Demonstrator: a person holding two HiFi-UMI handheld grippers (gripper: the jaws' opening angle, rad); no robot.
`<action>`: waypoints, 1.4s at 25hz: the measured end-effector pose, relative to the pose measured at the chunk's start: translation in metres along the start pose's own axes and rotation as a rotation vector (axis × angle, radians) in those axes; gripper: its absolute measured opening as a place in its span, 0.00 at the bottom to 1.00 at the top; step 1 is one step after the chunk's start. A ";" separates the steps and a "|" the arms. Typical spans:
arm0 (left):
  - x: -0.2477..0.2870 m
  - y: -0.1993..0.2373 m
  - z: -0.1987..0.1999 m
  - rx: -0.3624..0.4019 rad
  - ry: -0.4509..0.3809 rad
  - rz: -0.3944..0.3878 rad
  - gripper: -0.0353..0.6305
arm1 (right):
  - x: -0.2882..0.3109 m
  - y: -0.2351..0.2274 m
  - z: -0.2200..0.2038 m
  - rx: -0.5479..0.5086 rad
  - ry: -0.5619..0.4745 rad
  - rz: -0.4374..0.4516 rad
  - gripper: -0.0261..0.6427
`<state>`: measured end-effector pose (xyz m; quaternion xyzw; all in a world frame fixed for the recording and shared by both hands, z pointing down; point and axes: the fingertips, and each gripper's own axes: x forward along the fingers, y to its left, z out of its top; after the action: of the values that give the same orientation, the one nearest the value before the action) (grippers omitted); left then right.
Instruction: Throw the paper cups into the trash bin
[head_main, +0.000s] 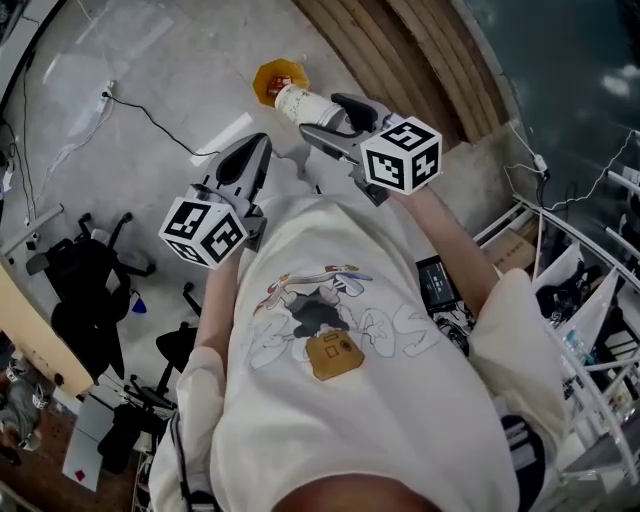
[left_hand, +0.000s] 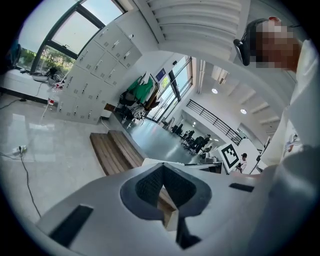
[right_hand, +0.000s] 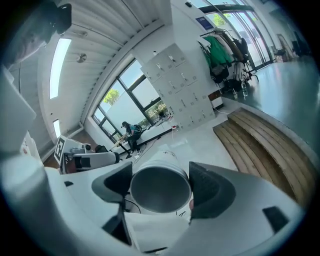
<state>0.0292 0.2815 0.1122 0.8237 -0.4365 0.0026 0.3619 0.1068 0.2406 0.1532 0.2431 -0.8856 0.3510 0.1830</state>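
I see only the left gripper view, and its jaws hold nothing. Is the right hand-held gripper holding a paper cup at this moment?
Observer: Yes. The right hand-held gripper is shut on a white paper cup, and the cup's base faces that gripper's camera.
Operator: Where is the trash bin?
Observer: The head view shows an orange bin on the floor. In that picture it is just beyond the cup's far end.
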 end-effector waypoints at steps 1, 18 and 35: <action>0.005 0.000 0.000 -0.005 -0.003 0.009 0.06 | -0.003 -0.008 0.001 0.012 -0.002 0.001 0.58; 0.066 0.131 0.058 -0.130 0.036 0.012 0.06 | 0.103 -0.080 0.053 0.133 0.116 -0.053 0.58; 0.167 0.234 0.012 -0.151 0.148 0.082 0.06 | 0.197 -0.183 0.042 0.189 0.238 -0.010 0.57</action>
<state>-0.0397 0.0705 0.2957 0.7731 -0.4407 0.0450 0.4539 0.0427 0.0350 0.3194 0.2203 -0.8194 0.4582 0.2649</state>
